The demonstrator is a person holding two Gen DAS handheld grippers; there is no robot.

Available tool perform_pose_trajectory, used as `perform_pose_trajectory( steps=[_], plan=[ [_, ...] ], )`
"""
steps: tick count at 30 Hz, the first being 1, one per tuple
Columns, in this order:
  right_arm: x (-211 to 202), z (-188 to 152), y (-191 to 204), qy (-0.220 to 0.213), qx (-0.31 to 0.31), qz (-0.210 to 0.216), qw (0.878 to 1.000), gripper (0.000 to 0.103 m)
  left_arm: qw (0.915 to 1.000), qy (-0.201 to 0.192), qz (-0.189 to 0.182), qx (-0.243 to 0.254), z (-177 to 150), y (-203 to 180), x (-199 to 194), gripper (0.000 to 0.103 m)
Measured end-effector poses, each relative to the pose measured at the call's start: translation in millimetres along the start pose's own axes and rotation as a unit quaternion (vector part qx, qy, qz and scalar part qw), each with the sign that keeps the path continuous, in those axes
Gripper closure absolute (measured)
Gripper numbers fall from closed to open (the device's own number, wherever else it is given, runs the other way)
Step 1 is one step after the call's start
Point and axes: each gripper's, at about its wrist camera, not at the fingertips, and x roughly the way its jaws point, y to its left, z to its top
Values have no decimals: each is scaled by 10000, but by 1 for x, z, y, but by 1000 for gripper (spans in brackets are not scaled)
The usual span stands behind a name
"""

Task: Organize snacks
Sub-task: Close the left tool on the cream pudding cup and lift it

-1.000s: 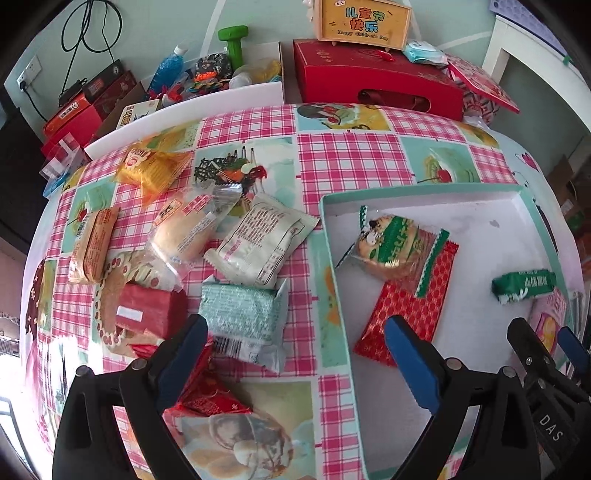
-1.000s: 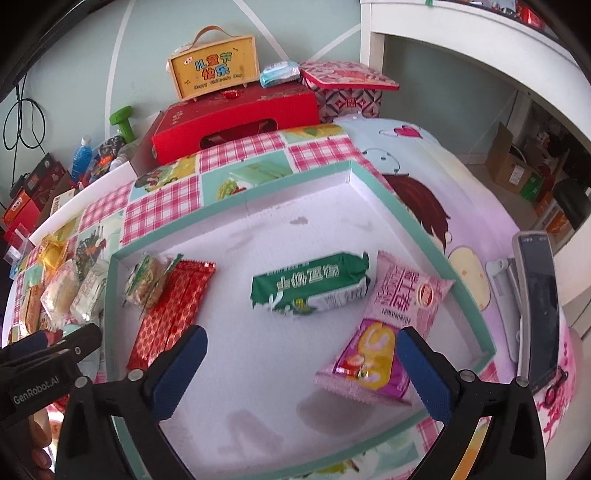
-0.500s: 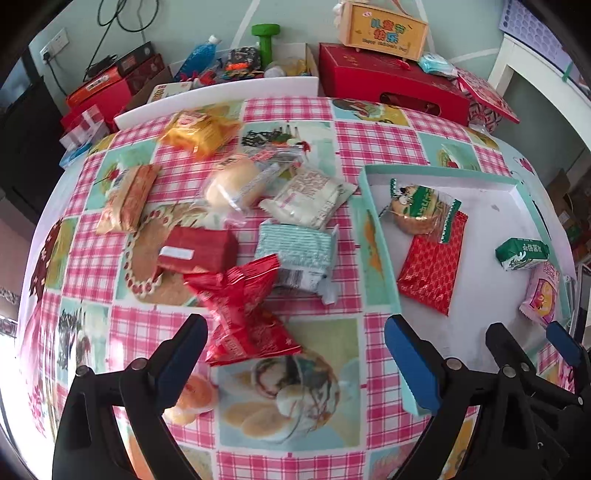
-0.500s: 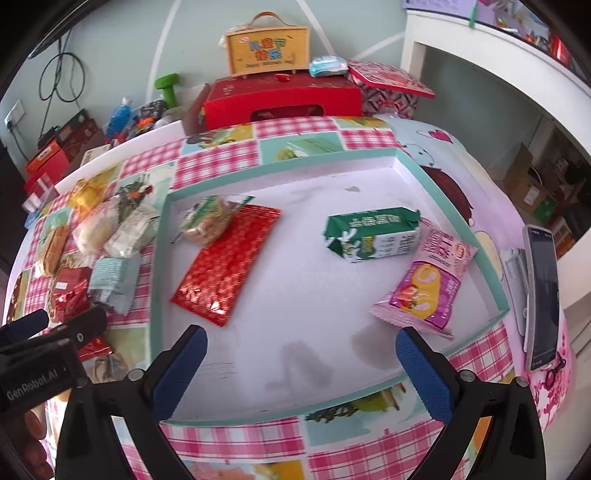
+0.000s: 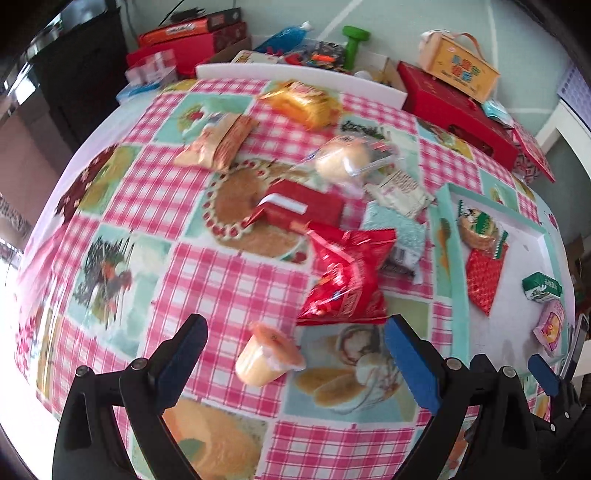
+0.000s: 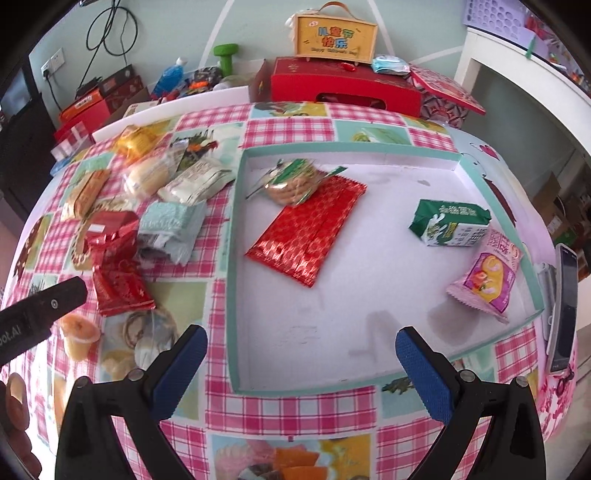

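Observation:
A shallow teal-rimmed tray (image 6: 232,258) holds a cookie pack (image 6: 291,182), a flat red packet (image 6: 308,230), a green packet (image 6: 452,221) and a pink packet (image 6: 487,278). Left of it lie loose snacks: a red bag (image 5: 345,273), an orange jelly cup (image 5: 267,354), a mint packet (image 5: 397,230), a red box (image 5: 303,205) and a bun (image 5: 341,158). My left gripper (image 5: 295,358) is open and empty, with the jelly cup between its fingers' line. My right gripper (image 6: 301,369) is open and empty over the tray's near edge.
Red gift boxes (image 6: 343,83) and a yellow carry box (image 6: 336,35) stand behind the table. A phone (image 6: 563,302) lies at the right edge. More packets, orange (image 5: 301,101) and tan (image 5: 218,142), lie at the far left of the checked cloth.
Both grippers have pulled back and up, away from the tray. The left view has swung left, and the red bag and jelly cup have come into view.

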Motion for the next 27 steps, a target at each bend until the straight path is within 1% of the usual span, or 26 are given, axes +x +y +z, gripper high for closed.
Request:
perform_pose_trajectory(
  steps=[5, 7, 10, 12, 14, 15, 16, 21, 22, 23, 24, 25, 27],
  plan=[
    [-2, -4, 4, -37, -35, -18, 10000, 0, 9995, 239, 5, -229, -14, 15, 9, 7],
    [-3, -3, 2, -51, 0, -21, 10000, 0, 9987, 342, -55, -374, -16, 21, 14, 7],
    [-1, -2, 0, -22, 71, -18, 10000, 0, 9976, 478, -38, -490, -19, 25, 20, 7],
    [1, -2, -1, 4, 91, -26, 10000, 0, 9967, 548, -116, -590, -20, 27, 23, 8],
    [2, -1, -3, 14, 98, -24, 9999, 0, 9963, 570, -153, -618, -20, 27, 24, 19],
    [2, -1, -3, 13, 103, -18, 9999, 0, 9963, 585, -147, -612, -20, 26, 25, 27],
    [2, -1, -4, 11, 103, -14, 9999, 0, 9961, 615, -157, -607, -20, 26, 27, 29],
    [3, -1, -4, 12, 103, -16, 9999, 0, 9934, 725, -252, -850, -18, 32, 35, 29],
    [3, -1, -4, 13, 104, -16, 9999, 0, 9933, 714, -239, -873, -17, 33, 36, 31],
    [3, -2, -3, 12, 104, -14, 9999, 0, 9935, 697, -220, -867, -16, 34, 36, 36],
    [3, -1, -4, 14, 105, -11, 9999, 0, 9938, 677, -199, -858, -17, 34, 36, 50],
    [3, -1, -3, 10, 106, -9, 9999, 0, 9937, 680, -232, -856, -17, 35, 36, 55],
    [3, 0, -2, -20, 97, 20, 9999, 0, 9944, 662, -195, -799, -19, 33, 37, 58]
  ],
)
